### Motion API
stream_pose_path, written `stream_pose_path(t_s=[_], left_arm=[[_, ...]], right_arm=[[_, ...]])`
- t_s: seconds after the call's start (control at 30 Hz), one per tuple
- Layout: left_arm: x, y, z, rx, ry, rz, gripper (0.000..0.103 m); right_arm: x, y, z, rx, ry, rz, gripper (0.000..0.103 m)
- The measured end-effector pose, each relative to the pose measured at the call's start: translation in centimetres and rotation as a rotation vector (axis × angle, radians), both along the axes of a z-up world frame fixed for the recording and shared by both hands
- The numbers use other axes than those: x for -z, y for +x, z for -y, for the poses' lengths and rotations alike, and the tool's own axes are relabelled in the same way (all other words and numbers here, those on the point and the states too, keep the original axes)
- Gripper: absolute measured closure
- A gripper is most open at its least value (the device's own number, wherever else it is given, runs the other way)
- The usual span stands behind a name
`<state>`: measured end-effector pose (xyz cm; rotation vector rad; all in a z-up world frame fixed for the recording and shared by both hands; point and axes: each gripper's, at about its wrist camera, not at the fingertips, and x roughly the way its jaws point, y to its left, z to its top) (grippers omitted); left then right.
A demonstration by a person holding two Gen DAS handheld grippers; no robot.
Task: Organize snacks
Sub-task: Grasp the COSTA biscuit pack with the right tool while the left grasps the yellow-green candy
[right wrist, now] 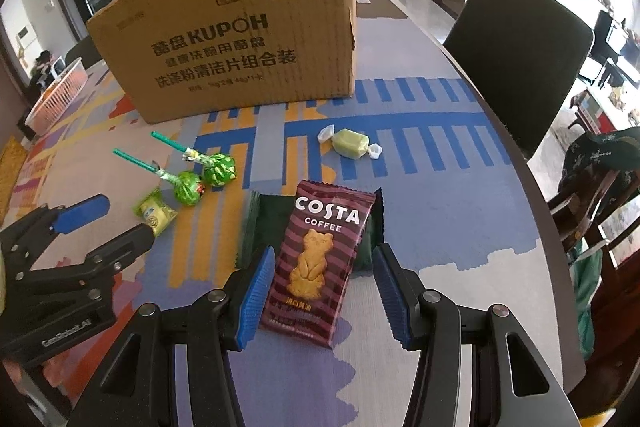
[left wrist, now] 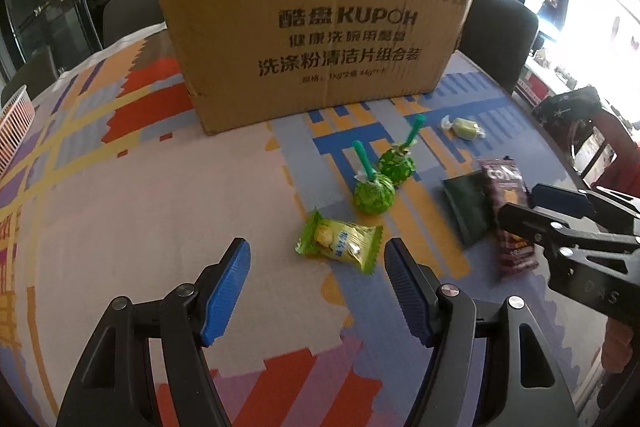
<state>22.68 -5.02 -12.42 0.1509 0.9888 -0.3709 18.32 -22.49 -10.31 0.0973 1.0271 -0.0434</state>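
Observation:
A maroon Costa biscuit packet (right wrist: 320,255) lies on the patterned tablecloth, partly over a dark green packet (right wrist: 262,223). My right gripper (right wrist: 324,250) is open and straddles the Costa packet, with a gap at each pad. My left gripper (left wrist: 317,247) is open just short of a yellow-green candy packet (left wrist: 340,245). Beyond that packet lie two green lollipops (left wrist: 374,197) with teal sticks. A pale green wrapped candy (left wrist: 464,127) rests farther back. The right gripper (left wrist: 524,205) shows at the right of the left wrist view, over the Costa packet (left wrist: 506,195).
A large cardboard box (left wrist: 316,27) stands upright at the back of the table. A pink basket (right wrist: 56,99) sits at the far left edge. A dark chair (right wrist: 516,55) stands beyond the table's right edge (right wrist: 532,187).

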Motion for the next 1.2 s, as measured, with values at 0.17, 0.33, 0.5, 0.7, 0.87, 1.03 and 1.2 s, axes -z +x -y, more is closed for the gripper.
stream_pose_path(t_s=[0.17,0.33,0.5,0.7,0.87,1.03,1.2], left_arm=[[0.6,1.1,0.4,-0.005,-0.016,-0.025,0.034],[1.2,1.5,1.0,0.003,-0.011,-0.044,0.036],[1.1,1.1,1.2,-0.003,0.0,-0.029,0.058],[0.9,0.5,1.0,-0.009,-0.025,-0.048,0.068],[0.7,0.0,1.1,-0.015,-0.045,-0.064,0.07],[0.5,-0.9,1.4,-0.017,-0.06,-0.066,0.07],[-0.1,-1.6,1.0,-0.029,-0.077,-0.056,0.07]], right_arm=[[0.5,0.6,0.1,0.005,0.006,-0.011,0.051],[0.7,1.0,0.3,0.002,0.016,-0.014,0.051],[0.8,1.1,0.5,0.003,0.027,-0.012,0.051],[0.8,1.0,0.7,0.009,0.023,-0.001,0.06],[-0.1,0.7,0.6,-0.004,-0.006,0.037,0.077],[-0.5,0.3,0.5,-0.034,0.015,0.053,0.081],[-0.1,0.1,0.8,-0.018,0.101,0.034,0.056]])
